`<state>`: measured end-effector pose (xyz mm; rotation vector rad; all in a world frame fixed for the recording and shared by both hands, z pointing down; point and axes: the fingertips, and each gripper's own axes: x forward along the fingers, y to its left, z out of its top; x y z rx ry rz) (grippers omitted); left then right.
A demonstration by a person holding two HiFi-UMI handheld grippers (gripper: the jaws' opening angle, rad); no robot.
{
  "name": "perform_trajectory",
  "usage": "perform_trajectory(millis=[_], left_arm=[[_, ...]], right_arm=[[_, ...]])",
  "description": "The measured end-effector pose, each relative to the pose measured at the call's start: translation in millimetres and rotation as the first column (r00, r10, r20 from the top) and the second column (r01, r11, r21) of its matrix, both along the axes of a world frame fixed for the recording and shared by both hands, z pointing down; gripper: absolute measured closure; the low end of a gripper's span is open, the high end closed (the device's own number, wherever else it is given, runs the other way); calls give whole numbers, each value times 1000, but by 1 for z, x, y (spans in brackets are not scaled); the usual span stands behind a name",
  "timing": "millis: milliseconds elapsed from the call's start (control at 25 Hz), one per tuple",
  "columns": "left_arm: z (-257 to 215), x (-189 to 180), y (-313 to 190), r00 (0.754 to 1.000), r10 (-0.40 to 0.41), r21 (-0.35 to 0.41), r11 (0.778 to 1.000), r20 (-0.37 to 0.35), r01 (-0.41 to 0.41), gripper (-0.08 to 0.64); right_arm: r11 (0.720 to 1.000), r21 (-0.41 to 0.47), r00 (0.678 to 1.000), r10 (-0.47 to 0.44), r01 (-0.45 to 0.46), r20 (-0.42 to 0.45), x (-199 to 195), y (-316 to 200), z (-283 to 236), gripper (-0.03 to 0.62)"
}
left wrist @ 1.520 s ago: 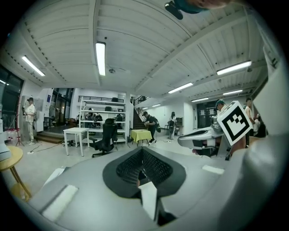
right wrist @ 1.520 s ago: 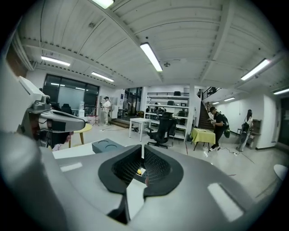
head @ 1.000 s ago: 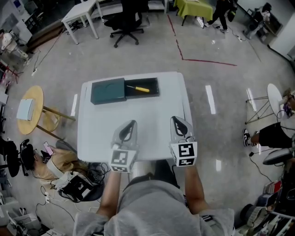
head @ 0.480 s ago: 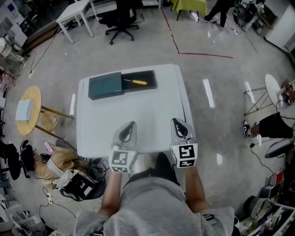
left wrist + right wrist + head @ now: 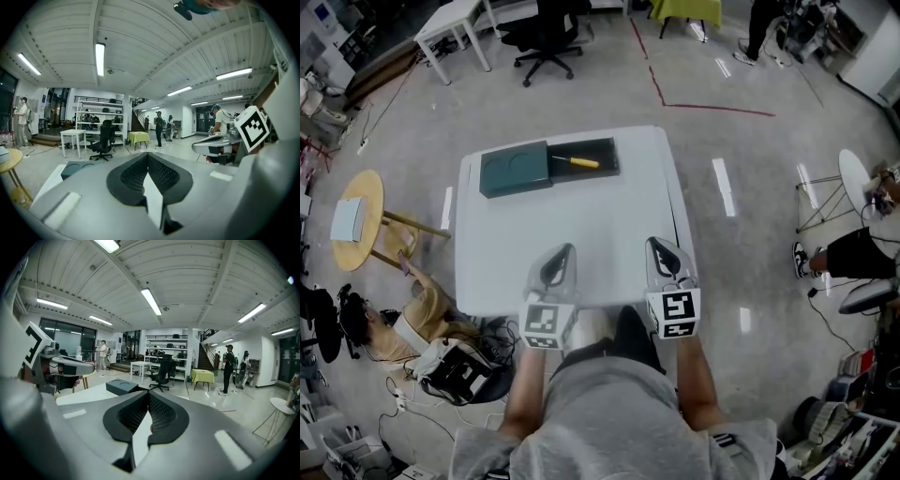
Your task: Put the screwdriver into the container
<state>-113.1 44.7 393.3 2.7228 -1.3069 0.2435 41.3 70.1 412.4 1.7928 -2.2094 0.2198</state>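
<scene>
The screwdriver (image 5: 578,162), with a yellow handle, lies in the open black tray of the dark green container (image 5: 517,168) at the far end of the white table (image 5: 581,234). My left gripper (image 5: 560,258) and right gripper (image 5: 661,251) hover side by side over the table's near edge, far from the container. Both are shut with nothing between their jaws. In the left gripper view the gripper (image 5: 146,157) points toward the container (image 5: 77,167). In the right gripper view the gripper (image 5: 149,395) has the container (image 5: 121,386) ahead to its left.
A round wooden stool (image 5: 356,220) stands left of the table, with a person (image 5: 412,314) sitting on the floor near it. An office chair (image 5: 546,33) and a small white table (image 5: 455,23) stand beyond. Another person (image 5: 853,262) sits at the right.
The table and container have shifted slightly up in the head view. Both grippers stay shut at the near edge. The person on the floor at the left has moved an arm.
</scene>
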Motion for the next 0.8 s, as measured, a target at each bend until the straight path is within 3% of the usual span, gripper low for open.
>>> perform_trajectory(millis=[800], left_arm=[[-1,4,-3,1000,5,11,1000,5,-5,549]], right_arm=[[1000,11,1000,-3,3,-3,2,-4,-1,589]])
